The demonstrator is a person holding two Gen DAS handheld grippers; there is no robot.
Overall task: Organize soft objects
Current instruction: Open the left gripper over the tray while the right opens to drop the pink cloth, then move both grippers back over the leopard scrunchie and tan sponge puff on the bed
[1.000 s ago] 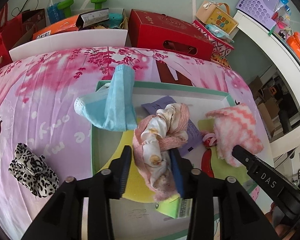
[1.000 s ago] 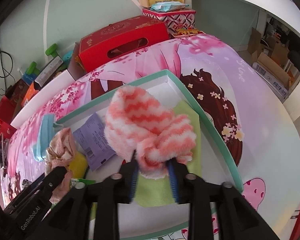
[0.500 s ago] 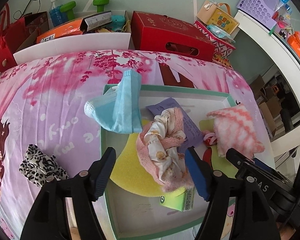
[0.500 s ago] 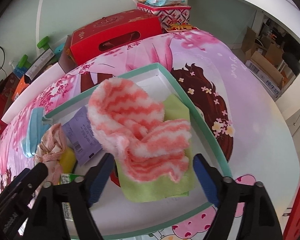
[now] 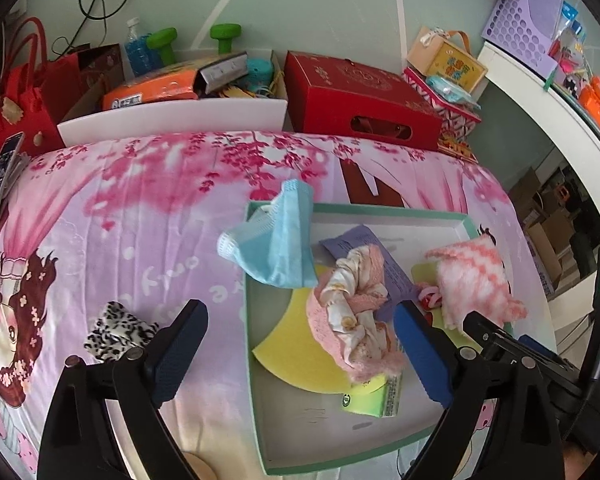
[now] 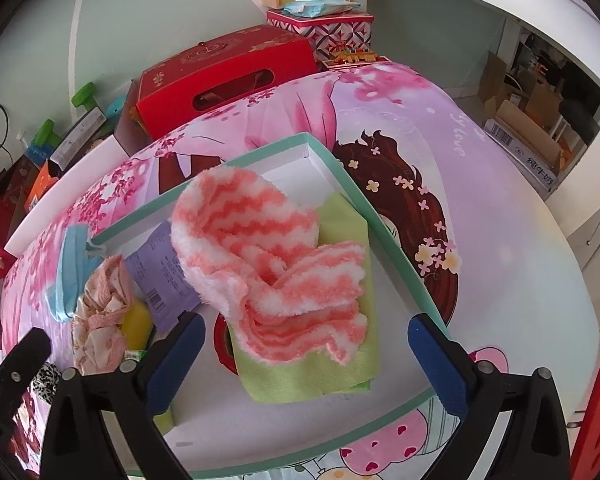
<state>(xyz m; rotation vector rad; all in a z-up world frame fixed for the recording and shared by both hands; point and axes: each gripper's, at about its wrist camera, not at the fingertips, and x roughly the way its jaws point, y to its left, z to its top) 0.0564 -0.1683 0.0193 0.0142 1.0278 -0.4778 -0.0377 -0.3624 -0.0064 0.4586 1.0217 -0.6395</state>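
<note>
A teal-rimmed white tray (image 5: 252, 320) sits on the pink cartoon sheet. In it lies a pink and cream cloth bundle (image 5: 352, 312) on a yellow sponge (image 5: 296, 344). My left gripper (image 5: 300, 320) hangs above it, jaws opening wide, pads clear of the bundle. A blue face mask (image 5: 276, 248) drapes over the tray's left rim. A leopard-print scrunchie (image 5: 116, 332) lies on the sheet to the left. The pink-and-white fuzzy sock (image 6: 268, 252) rests on a green cloth (image 6: 340, 360) in the tray (image 6: 380, 232). My right gripper (image 6: 306, 332) is opening around it without touching.
A purple packet (image 5: 380, 248) and a green tissue pack (image 5: 376, 396) also lie in the tray. Behind the bed stand a red gift box (image 5: 356, 96) and a white bin (image 5: 172, 116) of clutter. A phone (image 5: 2, 172) sits at the far left, a white shelf (image 5: 560, 120) at the right.
Both grippers went from shut on their items to wide open. The left one let go of the pink bundle and rose. The right one released the fuzzy sock, which now lies spread on the green cloth.
</note>
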